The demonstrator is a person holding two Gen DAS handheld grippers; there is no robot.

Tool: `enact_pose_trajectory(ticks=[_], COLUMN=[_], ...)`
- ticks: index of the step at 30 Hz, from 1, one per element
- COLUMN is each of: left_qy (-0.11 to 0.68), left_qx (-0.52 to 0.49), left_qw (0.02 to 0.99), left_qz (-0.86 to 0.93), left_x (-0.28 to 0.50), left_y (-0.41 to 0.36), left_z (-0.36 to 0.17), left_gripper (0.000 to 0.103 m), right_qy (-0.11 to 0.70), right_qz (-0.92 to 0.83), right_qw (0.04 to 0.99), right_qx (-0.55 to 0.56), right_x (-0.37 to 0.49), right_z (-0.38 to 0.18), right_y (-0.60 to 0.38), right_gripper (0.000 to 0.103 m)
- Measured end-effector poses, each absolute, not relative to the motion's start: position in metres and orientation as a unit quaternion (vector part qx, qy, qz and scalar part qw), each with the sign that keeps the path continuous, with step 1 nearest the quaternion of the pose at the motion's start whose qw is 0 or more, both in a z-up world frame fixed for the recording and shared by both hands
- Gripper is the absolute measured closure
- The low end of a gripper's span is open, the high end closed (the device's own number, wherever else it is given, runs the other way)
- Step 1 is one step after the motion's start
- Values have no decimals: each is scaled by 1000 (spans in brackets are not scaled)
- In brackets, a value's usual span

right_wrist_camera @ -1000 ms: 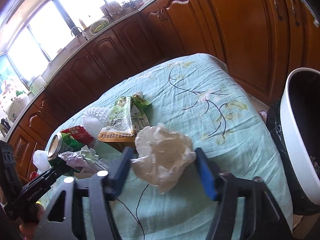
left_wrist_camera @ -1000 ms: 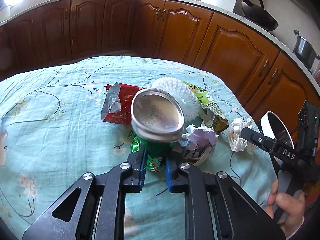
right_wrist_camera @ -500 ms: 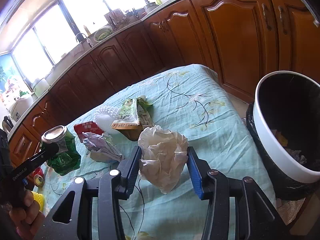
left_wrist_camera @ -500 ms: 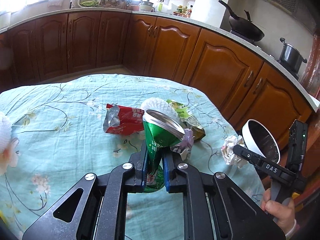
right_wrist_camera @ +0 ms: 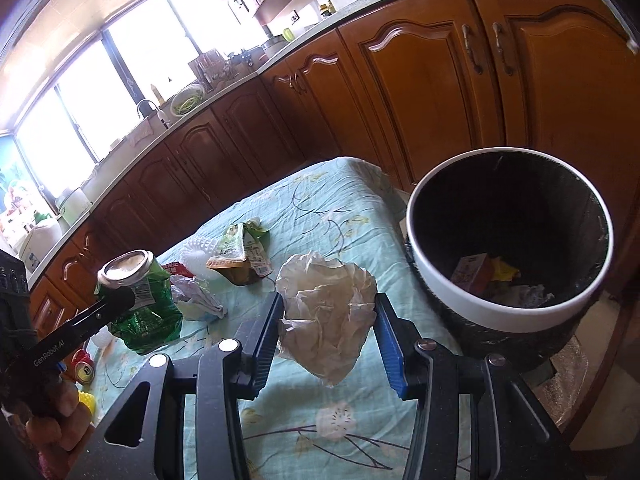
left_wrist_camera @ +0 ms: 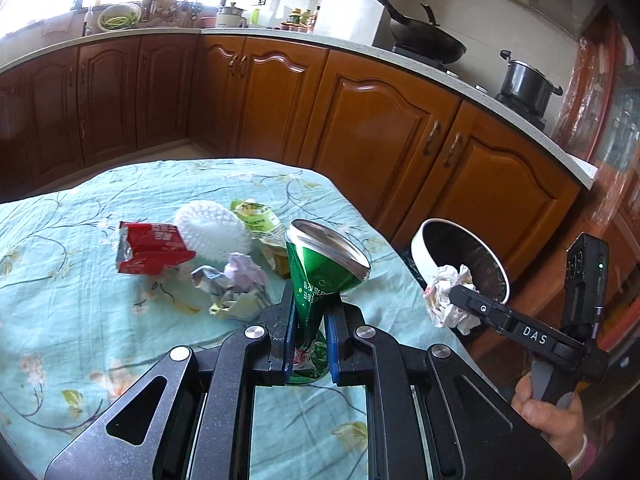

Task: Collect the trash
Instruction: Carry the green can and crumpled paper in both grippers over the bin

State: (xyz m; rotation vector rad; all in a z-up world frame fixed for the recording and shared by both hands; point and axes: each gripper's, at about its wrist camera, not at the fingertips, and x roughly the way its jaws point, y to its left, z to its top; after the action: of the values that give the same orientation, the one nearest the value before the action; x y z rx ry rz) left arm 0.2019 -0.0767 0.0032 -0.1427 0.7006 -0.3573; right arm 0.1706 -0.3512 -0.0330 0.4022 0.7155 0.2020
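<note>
Wooden cabinets (left_wrist_camera: 372, 128), black wok (left_wrist_camera: 424, 42), steel pot (left_wrist_camera: 524, 84), floral tablecloth (left_wrist_camera: 80, 320)

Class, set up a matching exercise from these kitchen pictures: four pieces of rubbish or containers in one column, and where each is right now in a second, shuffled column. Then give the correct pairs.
Things
1. green can
2. crumpled white paper
3. red wrapper
4. white-rimmed bin

Places
A. lying on the floral tablecloth
B. squeezed flat in the left gripper
C. beside the table edge, rubbish inside
D. between the fingers of the right gripper

Pairs: 1-B, 2-D, 3-A, 4-C
</note>
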Motion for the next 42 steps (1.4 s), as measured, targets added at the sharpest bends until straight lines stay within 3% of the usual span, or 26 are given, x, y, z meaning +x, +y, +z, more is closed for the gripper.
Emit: enact_pose_trajectory(ticks=[42], left_qy=[348], left_qx=[28], left_qw=[882], left_qz=[-316], left_x=[236], left_y=[-261], left_z=[8], left_gripper=[92], right_qy=[323], right_qz=[-2], right_qw=[921], right_qx=[219], right_x=[169], right_z=[-28], right_y=[-475], right_gripper=[56])
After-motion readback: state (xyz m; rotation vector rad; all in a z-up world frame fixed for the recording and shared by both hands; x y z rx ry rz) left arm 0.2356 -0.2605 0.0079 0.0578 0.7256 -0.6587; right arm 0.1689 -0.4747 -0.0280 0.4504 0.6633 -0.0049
